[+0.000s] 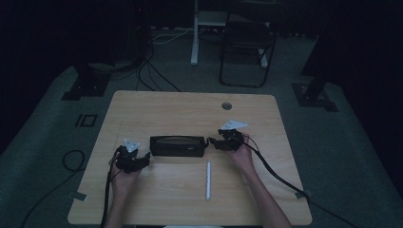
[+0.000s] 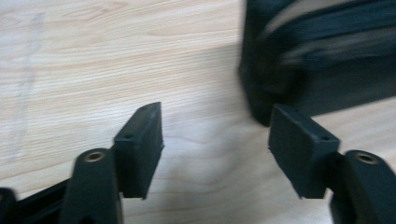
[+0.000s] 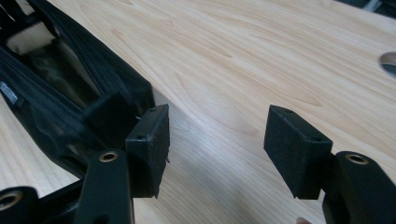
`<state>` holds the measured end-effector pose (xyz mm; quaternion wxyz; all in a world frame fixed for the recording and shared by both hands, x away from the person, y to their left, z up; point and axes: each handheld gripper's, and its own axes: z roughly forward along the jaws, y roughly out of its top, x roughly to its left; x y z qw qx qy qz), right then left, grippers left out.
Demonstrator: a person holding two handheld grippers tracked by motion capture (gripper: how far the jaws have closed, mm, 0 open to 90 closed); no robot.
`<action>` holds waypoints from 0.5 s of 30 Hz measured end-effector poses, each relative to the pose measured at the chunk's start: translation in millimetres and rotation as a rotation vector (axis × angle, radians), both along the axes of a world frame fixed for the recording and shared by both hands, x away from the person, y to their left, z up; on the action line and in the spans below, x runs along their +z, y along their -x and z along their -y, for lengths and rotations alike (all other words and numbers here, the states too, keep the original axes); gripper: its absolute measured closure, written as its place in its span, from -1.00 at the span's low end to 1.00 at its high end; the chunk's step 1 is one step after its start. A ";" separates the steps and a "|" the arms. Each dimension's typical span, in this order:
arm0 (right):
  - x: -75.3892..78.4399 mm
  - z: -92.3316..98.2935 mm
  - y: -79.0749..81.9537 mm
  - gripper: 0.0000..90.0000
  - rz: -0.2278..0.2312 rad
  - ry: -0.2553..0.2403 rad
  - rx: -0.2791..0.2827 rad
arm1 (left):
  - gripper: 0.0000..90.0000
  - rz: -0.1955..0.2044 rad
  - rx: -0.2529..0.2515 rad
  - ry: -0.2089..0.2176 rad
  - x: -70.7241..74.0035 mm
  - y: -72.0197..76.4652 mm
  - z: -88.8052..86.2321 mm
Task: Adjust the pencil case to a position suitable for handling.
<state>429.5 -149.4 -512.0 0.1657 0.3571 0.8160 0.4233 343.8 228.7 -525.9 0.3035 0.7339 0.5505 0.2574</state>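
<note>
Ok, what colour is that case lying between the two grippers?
Black case, zipped open with a pale lining inside; the right gripper view shows it best.

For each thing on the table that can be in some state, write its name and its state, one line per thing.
Black pouch: lying flat on the table, top open, inside showing.
White pen: lying flat, apart from the pouch, untouched.
Left gripper: jaws apart, bare table between them, beside the pouch's end.
Right gripper: jaws apart, nothing between them, one jaw against the pouch's end.
Table: bare light wood, round hole near the far edge.
</note>
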 end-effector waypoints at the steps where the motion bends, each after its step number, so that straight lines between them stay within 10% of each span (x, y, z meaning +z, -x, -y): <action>1: -0.5 -1.6 -0.4 -0.11 -0.002 0.006 0.004 | -0.13 0.002 0.006 0.000 -0.6 -1.9 -1.5; 15: -3.2 -10.4 29.5 -0.14 0.015 0.003 0.164 | 0.05 -0.015 0.027 0.013 -8.3 -27.8 -5.7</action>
